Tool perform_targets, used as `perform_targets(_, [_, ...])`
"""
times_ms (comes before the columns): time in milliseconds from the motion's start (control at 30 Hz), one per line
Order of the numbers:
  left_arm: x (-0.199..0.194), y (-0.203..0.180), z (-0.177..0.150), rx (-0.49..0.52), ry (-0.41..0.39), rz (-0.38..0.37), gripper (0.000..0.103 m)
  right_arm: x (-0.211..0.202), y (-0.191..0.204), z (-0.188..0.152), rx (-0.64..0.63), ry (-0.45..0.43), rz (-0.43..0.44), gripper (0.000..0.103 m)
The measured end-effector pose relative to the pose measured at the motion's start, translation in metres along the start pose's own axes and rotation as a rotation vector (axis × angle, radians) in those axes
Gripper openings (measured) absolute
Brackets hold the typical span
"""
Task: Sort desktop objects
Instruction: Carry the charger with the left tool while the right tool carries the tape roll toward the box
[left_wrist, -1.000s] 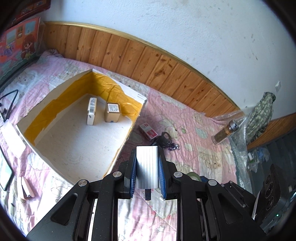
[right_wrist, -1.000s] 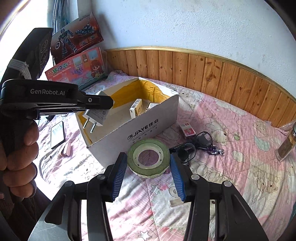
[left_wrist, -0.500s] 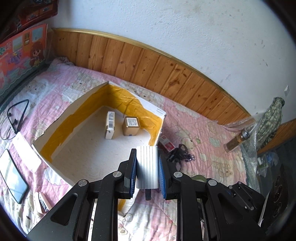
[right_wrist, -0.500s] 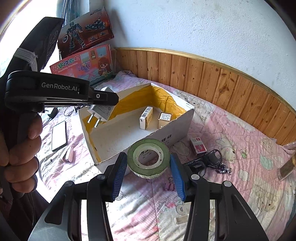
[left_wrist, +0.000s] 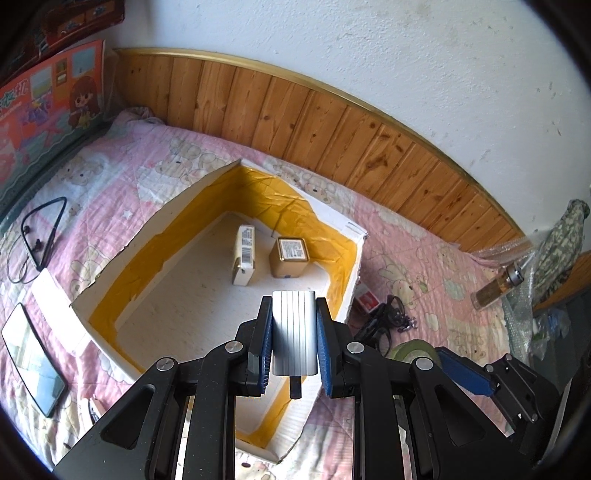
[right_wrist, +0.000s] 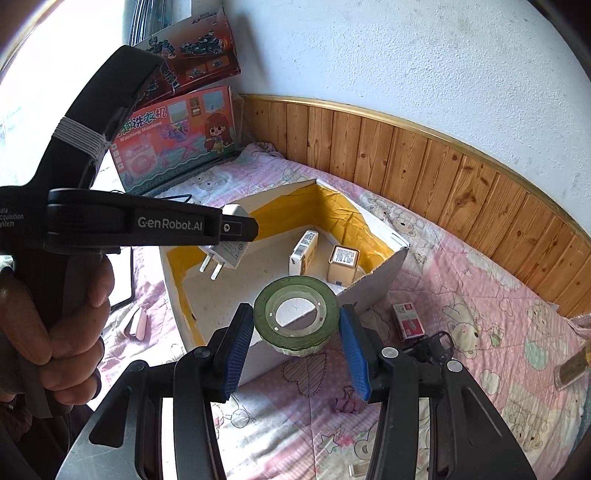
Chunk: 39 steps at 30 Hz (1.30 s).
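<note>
My left gripper is shut on a white plug charger, held above the open white cardboard box with yellow-taped inner walls. The charger also shows in the right wrist view, prongs down over the box. My right gripper is shut on a green tape roll, held above the box's near wall. Two small boxes, a white one and a tan one, stand inside at the far corner.
On the pink quilt lie a red staple box, black keys and cable, a binder clip, a phone, earphones and a bottle. Toy boxes lean at the wall.
Both grippers have moved left and forward toward the box. The charger is now over the box's inside, and the tape roll is over its near wall.
</note>
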<state>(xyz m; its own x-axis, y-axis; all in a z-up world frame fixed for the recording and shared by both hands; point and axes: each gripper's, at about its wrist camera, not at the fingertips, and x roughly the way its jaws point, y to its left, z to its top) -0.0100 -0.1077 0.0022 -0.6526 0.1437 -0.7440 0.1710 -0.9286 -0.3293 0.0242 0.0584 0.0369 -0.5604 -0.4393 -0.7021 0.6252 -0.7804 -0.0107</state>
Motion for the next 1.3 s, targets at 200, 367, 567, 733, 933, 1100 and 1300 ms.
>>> perform_targets(200, [0.010,0.005,0.005,-0.011,0.012,0.017,0.021,0.011,0.002,0.014,-0.023,0.008,0.001,0.049])
perform_targets(367, [0.018,0.007,0.009,-0.013,0.018,0.030,0.021,0.022,0.000,0.024,-0.031,0.021,0.004,0.049])
perform_targets(567, [0.032,0.013,0.016,-0.025,0.035,0.050,0.021,0.037,-0.002,0.033,-0.054,0.041,-0.001,0.049])
perform_targets(733, [0.041,0.017,0.019,-0.026,0.050,0.066,0.021,0.052,-0.005,0.040,-0.070,0.059,-0.001,0.049])
perform_targets(933, [0.055,0.027,0.021,-0.044,0.084,0.085,0.021,0.074,-0.007,0.047,-0.076,0.089,0.008,0.049])
perform_targets(1100, [0.066,0.032,0.022,-0.057,0.113,0.097,0.021,0.094,-0.007,0.053,-0.086,0.122,0.011,0.049])
perform_targets(1300, [0.081,0.043,0.024,-0.095,0.164,0.103,0.021,0.118,-0.007,0.059,-0.106,0.163,0.005,0.049])
